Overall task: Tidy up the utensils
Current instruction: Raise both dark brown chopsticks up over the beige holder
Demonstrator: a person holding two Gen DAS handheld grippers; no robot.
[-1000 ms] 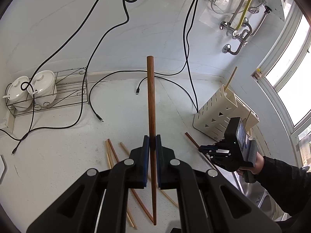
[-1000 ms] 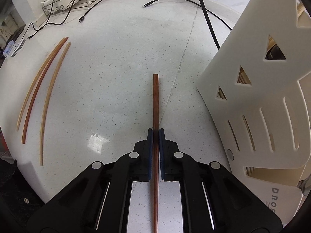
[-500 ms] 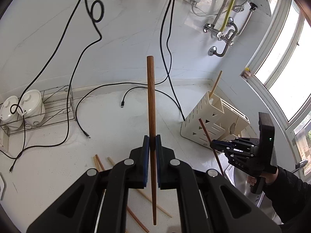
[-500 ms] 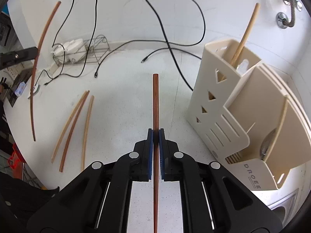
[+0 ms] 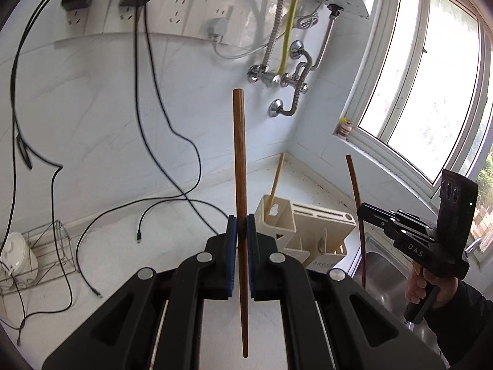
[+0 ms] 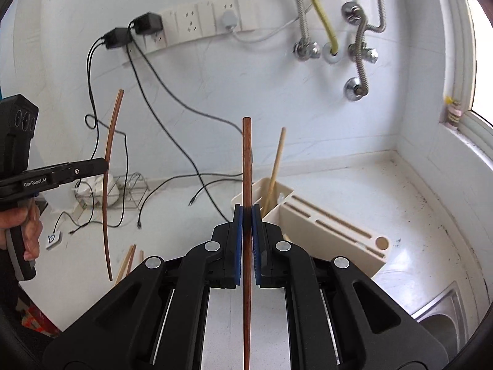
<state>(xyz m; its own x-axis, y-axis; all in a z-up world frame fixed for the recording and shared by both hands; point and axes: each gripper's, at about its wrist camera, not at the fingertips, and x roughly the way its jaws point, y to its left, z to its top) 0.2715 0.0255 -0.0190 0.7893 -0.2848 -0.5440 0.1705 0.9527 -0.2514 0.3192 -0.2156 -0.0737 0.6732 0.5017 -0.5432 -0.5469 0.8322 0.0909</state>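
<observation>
- Change from one second ago: both hand-held grippers have risen off the bench (image 6: 385,191). The wall sockets and pipe fittings now fill the upper part of each view, where bench surface filled it before.
- Change, right side: the right chopstick (image 6: 246,215) lay low over the bench beside the holder (image 6: 326,231); it is now lifted clear and stands above the holder's near corner.
- Left hand-held gripper (image 5: 242,231): blue pads pressed together on the left chopstick (image 5: 239,185), pinching it near mid-length. The stick points up and forward.
- Right hand-held gripper (image 6: 246,219): blue pads pinching the right chopstick in the same manner.
- Both held chopsticks: dark reddish-brown wood, round, smooth, thick at the far end and tapering to a point.
- Holder: cream plastic, boxy, with a slotted top and one round hole; it stands on the bench near the corner, beside the steel sink (image 5: 382,265).
- One pale wooden chopstick (image 6: 275,166) leans tilted in the holder's open compartment.
- Loose chopsticks (image 6: 129,259) lie on the bench, lower left in the right view.
- Bench: white, speckled, smooth; black cables (image 5: 160,203) trail across it.
</observation>
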